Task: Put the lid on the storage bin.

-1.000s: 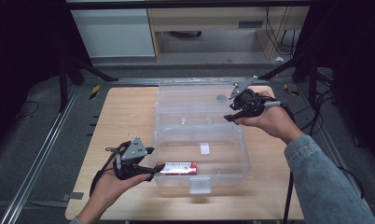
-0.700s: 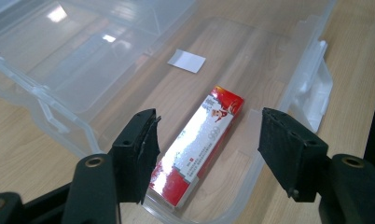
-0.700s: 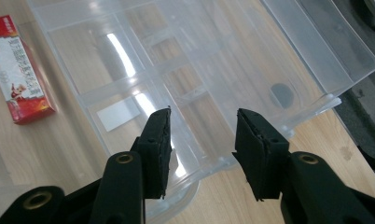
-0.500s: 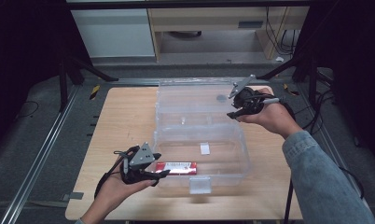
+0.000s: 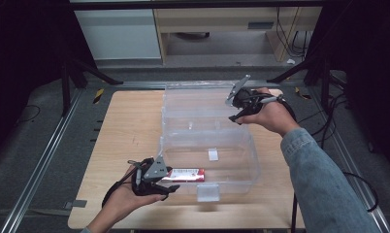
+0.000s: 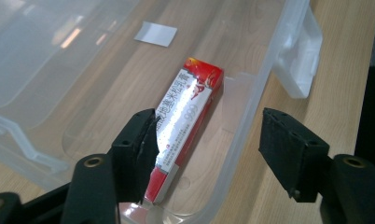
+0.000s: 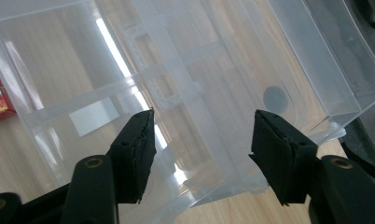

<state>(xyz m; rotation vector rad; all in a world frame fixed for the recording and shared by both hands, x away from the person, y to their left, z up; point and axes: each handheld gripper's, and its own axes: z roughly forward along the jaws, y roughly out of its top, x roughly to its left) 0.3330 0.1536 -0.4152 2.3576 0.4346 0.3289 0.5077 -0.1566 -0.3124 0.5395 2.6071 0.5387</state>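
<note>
Left side first: the left gripper [image 5: 165, 185] had sunk a little toward the near wall of the clear plastic storage box [image 5: 253, 160] compared with a second ago, and it hovered low at the near left corner. In the left gripper view its jaws stood about halfway apart, straddling the box wall: one jaw inside, right beside the red toothpaste carton [image 6: 185, 123], the other outside over the wooden table [image 5: 125, 141]. The pads did not press on anything, so nothing was held. The carton lay flat on the box floor, along the near wall, toward the left end, just as it lay in the earlier frames. That read as the carton delivered and let go, with the hand not yet pulled away.

Farther right, a small white label [image 5: 212, 154] sat on the box floor, untouched.

Over at the right, the right gripper [image 5: 237, 115] was up at the far edge, where the raised lid [image 5: 193, 104] met the box. Its jaws had just been opening, and in the right gripper view they stood wide with only the clear plastic seen beyond them and nothing gripped between. My call: the lid was being released or re-gripped, and shutting it looked like the next job.
</note>
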